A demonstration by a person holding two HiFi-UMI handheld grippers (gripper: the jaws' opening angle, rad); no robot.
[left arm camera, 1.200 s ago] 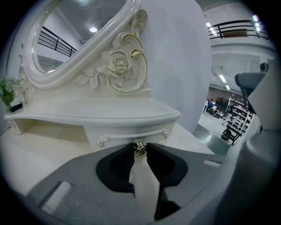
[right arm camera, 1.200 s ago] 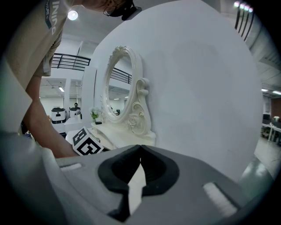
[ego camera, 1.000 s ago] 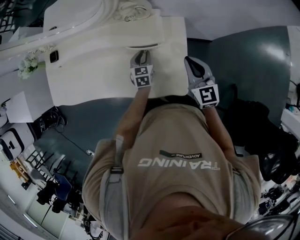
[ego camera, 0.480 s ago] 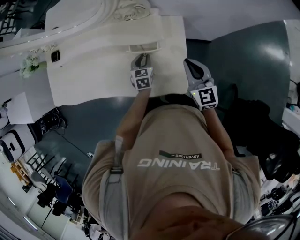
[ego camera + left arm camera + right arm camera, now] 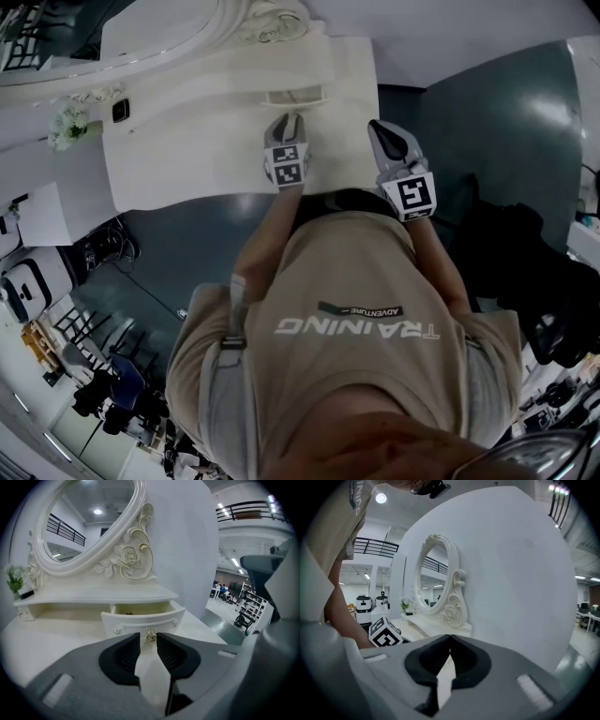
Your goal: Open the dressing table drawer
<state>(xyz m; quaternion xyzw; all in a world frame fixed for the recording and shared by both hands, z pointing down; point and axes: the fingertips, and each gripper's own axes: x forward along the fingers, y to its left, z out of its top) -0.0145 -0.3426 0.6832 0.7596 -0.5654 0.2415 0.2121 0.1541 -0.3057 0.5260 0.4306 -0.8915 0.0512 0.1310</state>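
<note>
The glossy cream table [image 5: 187, 150] carries one oval mirror [image 5: 89, 517] with carved roses on its frame. Its one curved-front drawer [image 5: 140, 617] stands pulled out, straight ahead of the left claw [image 5: 287, 120]. That claw's ribbed black jaws are narrowly apart and have just been widening, with the single brass knob [image 5: 150, 635] at their tips, ungripped. The right claw [image 5: 450, 638] is closed on nothing at the table's right edge.

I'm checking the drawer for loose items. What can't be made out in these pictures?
- Drawer interior: left gripper view, its front panel hides most; head view, too small.
- Dark item on the shelf: head view, too small to identify.
- Drawer in right gripper view: hidden behind the right tongs.
</note>
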